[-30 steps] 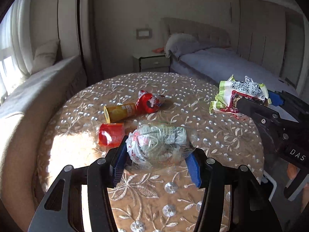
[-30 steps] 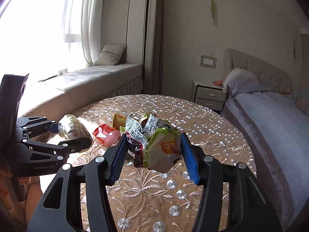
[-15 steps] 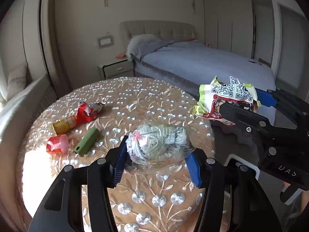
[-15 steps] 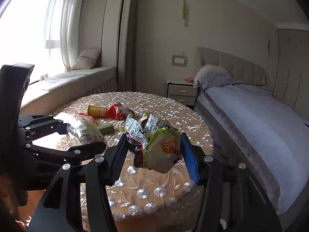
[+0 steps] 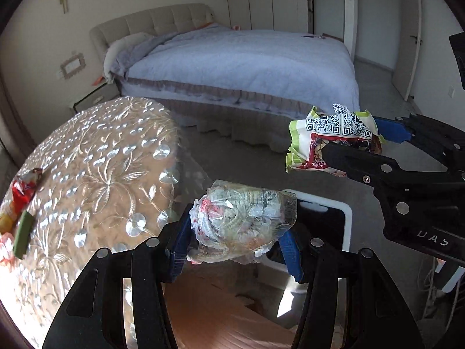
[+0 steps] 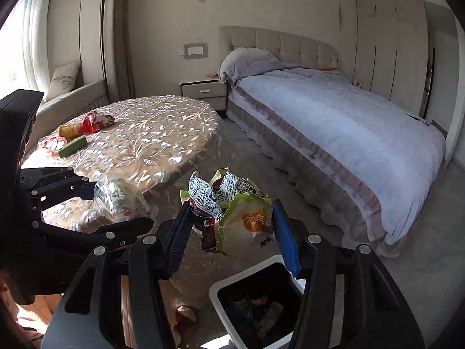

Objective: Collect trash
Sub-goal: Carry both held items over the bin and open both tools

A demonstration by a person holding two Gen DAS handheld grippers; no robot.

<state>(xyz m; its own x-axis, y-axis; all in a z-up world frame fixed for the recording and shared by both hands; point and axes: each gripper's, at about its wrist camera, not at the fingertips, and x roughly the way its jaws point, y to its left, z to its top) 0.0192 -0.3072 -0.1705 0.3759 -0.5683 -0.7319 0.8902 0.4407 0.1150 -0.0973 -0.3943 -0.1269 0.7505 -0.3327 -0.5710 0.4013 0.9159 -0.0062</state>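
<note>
My left gripper point(image 5: 237, 232) is shut on a crumpled clear plastic bag point(image 5: 244, 218) with printed scraps inside, held past the table edge above a white-rimmed trash bin point(image 5: 334, 212). My right gripper point(image 6: 232, 226) is shut on a crumpled green snack packet with QR codes point(image 6: 232, 203), held just above the same bin point(image 6: 258, 305), which has trash inside. The left gripper and its bag point(image 6: 116, 197) show at the left of the right wrist view. The packet point(image 5: 328, 139) shows at the right of the left wrist view.
The round table with the embroidered cloth point(image 6: 145, 136) holds a red and yellow snack packet point(image 6: 87, 125), a green stick point(image 6: 72, 147) and a red wrapper point(image 6: 51, 144). A bed point(image 6: 334, 122) stands right, a nightstand point(image 6: 203, 90) behind. A scrap point(image 6: 183, 311) lies beside the bin.
Both grippers have swung right, away from the table, with their trash still held. They now hang over the floor above the trash bin.
</note>
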